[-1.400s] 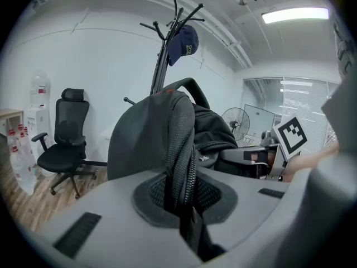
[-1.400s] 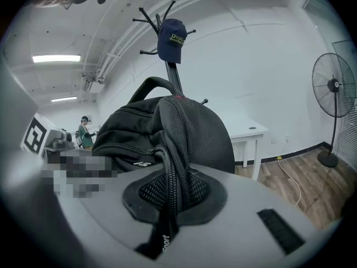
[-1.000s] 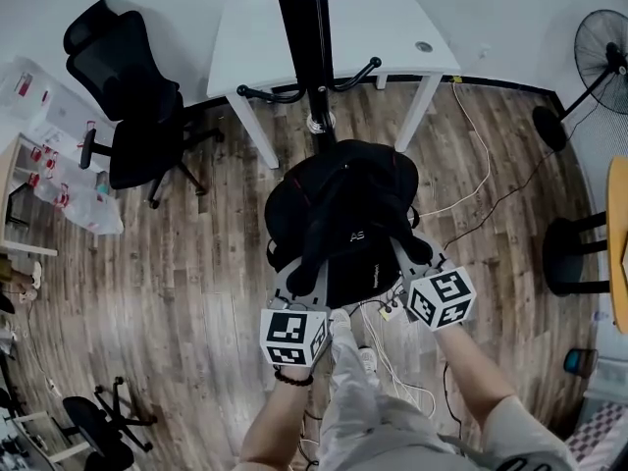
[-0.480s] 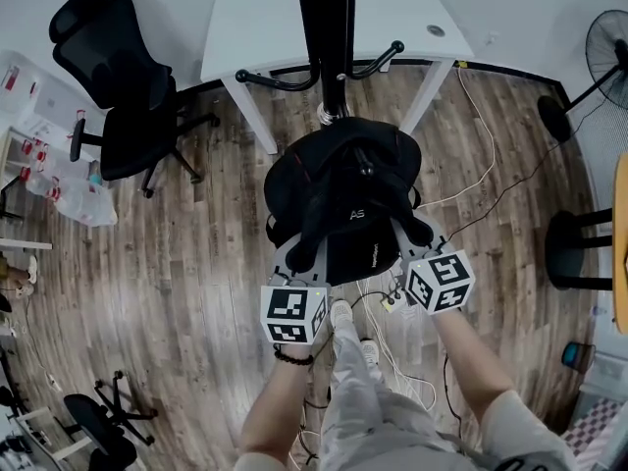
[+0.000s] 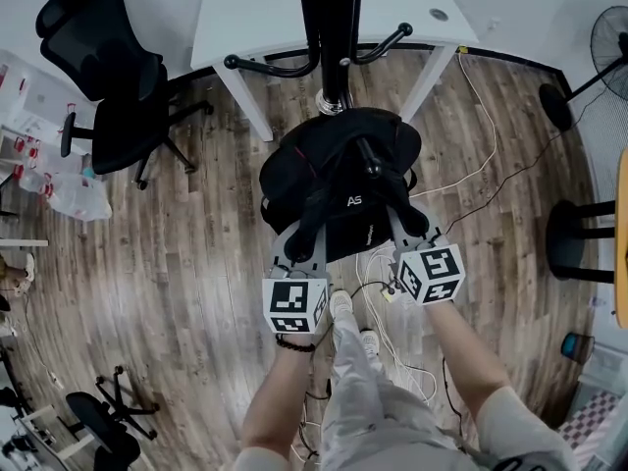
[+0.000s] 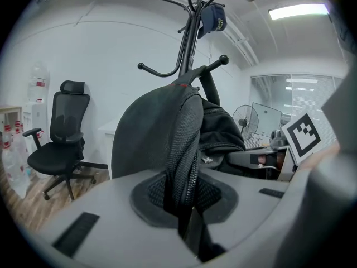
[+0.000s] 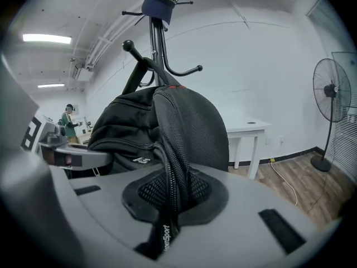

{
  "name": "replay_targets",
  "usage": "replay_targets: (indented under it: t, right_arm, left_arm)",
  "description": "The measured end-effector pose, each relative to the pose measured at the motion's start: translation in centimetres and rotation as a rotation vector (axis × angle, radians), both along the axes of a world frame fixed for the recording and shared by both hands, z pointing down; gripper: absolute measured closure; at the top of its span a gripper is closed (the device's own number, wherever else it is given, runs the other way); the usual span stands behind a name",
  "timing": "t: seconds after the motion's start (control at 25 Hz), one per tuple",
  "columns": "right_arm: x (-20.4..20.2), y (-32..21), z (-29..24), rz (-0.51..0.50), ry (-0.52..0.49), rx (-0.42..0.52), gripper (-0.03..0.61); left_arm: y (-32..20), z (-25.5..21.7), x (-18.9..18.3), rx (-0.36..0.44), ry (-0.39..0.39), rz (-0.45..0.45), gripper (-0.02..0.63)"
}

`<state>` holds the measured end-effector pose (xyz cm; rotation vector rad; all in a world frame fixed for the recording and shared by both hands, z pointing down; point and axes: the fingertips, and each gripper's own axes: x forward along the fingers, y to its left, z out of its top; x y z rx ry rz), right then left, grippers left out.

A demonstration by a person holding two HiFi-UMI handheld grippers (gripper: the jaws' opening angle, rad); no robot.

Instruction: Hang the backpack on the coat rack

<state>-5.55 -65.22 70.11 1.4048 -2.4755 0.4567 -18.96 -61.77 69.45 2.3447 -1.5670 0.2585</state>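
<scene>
Backpack (image 5: 339, 180) by rack (image 5: 329, 27), desk (image 5: 255, 8) behind, chair (image 5: 108, 86) L, fan (image 5: 610, 39) R

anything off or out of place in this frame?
Nothing is damaged or spilled. The backpack is held level at the rack, its shoulder straps clamped in the left gripper and right gripper. One oddity: loose white cables trail over the floor near the person's shoes, probably a trip hazard.

Head cam overhead; all share backpack (image 5: 343, 222).
</scene>
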Motion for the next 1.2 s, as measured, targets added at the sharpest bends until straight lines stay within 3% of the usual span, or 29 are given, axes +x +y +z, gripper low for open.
replay_targets:
  t: [0.28, 0.4, 0.48, 0.76, 0.88, 0.96, 1.2]
  right_arm:
    - [0.0, -0.2, 1.6, 0.010, 0.017, -0.002, 0.524]
    - [0.4, 0.3, 2.2, 0.003, 0.017, -0.017, 0.470]
    - [1.0, 1.3, 2.2, -0.004, 0.017, -0.026, 0.439]
    - [6.7, 8.7, -1.7, 0.020, 0.028, 0.015, 0.436]
    - [10.1, 13.2, -5.1, 0.024, 0.006, 0.048, 0.453]
    - [12.1, 16.0, -7.5, 0.020, -0.002, 0.080, 0.516]
    - [14.4, 22.4, -9.2, -0.020, -0.055, 0.076, 0.545]
  left_arm:
    - [-0.5, 1.7, 0.2, 0.014, -0.038, 0.024, 0.568]
    - [-0.2, 2.1, -0.1, 0.024, -0.065, 0.028, 0.479]
    - [0.5, 2.3, -0.3, 0.035, -0.096, 0.024, 0.457]
    - [8.4, -0.9, -4.0, 0.052, -0.137, -0.129, 0.448]
    - [14.6, -4.5, -4.6, 0.062, -0.154, -0.170, 0.534]
    - [18.6, -7.6, -4.7, 0.079, -0.173, -0.194, 0.588]
    - [28.0, -15.6, -6.7, 0.140, -0.190, -0.299, 0.603]
